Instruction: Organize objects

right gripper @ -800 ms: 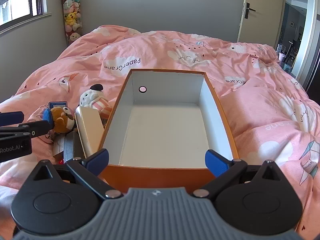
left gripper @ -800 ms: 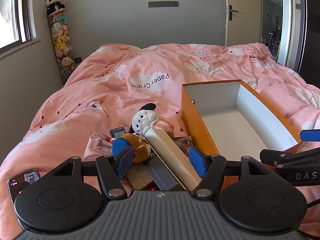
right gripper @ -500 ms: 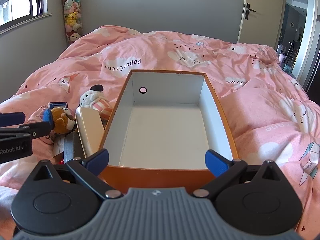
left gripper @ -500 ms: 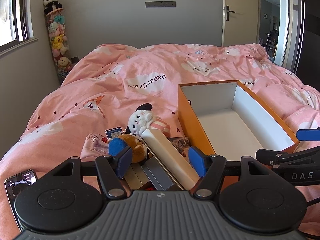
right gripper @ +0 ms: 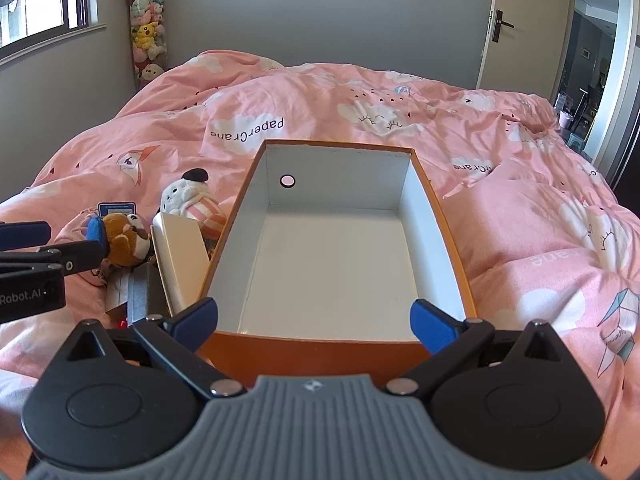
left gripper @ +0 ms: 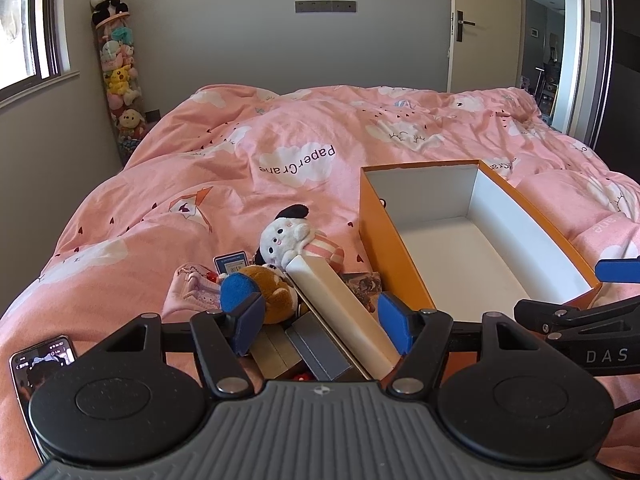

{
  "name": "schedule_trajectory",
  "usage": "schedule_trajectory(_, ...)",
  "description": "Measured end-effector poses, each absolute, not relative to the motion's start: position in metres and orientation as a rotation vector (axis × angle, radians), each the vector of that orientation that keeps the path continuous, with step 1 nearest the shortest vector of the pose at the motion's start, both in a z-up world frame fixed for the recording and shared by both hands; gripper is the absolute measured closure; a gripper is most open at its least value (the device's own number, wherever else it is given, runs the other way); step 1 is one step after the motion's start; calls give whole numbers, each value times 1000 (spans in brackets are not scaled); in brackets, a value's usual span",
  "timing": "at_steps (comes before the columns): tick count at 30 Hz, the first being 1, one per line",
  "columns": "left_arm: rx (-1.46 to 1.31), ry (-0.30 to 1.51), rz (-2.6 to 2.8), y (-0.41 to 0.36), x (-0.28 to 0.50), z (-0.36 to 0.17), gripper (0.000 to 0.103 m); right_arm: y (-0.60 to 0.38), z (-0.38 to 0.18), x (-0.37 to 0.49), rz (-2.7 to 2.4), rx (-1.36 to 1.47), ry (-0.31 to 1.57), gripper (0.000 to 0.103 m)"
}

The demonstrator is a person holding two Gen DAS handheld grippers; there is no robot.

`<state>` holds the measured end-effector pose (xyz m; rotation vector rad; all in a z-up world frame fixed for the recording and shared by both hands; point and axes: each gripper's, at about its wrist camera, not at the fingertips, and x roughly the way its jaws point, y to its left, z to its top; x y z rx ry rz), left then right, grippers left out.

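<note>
Here, orange box [right gripper: 336,354], white inside, open on the pink bed [right gripper: 520,240]; nothing in it. Just left of it, a pile: cream case [left gripper: 340,312] tilted against grey case [left gripper: 316,344], brown plush [left gripper: 272,292], white plush [left gripper: 288,236]. Left claw [left gripper: 320,322] apart above the pile, gripping nothing. Right claw [right gripper: 314,320] wide apart over the box's near wall. Phone [left gripper: 40,364] far left.

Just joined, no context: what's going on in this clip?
A person holds two grippers over a bed, sorting clutter into an orange box, which is empty so far. The left gripper is open, poised over a pile beside the box: a cream case, a brown plush, a white plush. The right gripper is open at the box's near edge. Nothing is held.
</note>
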<state>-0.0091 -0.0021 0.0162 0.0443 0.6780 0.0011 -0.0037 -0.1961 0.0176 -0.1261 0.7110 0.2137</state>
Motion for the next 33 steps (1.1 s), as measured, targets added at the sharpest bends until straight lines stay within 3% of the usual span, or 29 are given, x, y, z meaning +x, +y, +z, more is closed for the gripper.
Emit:
schedule_trajectory(28, 28, 700, 3, 5, -6, 14, 27, -192, 18, -3, 253, -135, 706, 1)
schedule_trajectory(29, 33, 708, 3, 6, -4, 13, 29, -192, 19, -2, 264, -133, 704, 1)
schedule_trajectory(31, 33, 731, 4, 10, 1, 12, 42, -190, 19, 2, 297, -135, 698, 1)
schedule_trajectory(33, 12, 754, -9, 16, 6, 11, 45, -186, 20, 8, 342, -142, 698, 3)
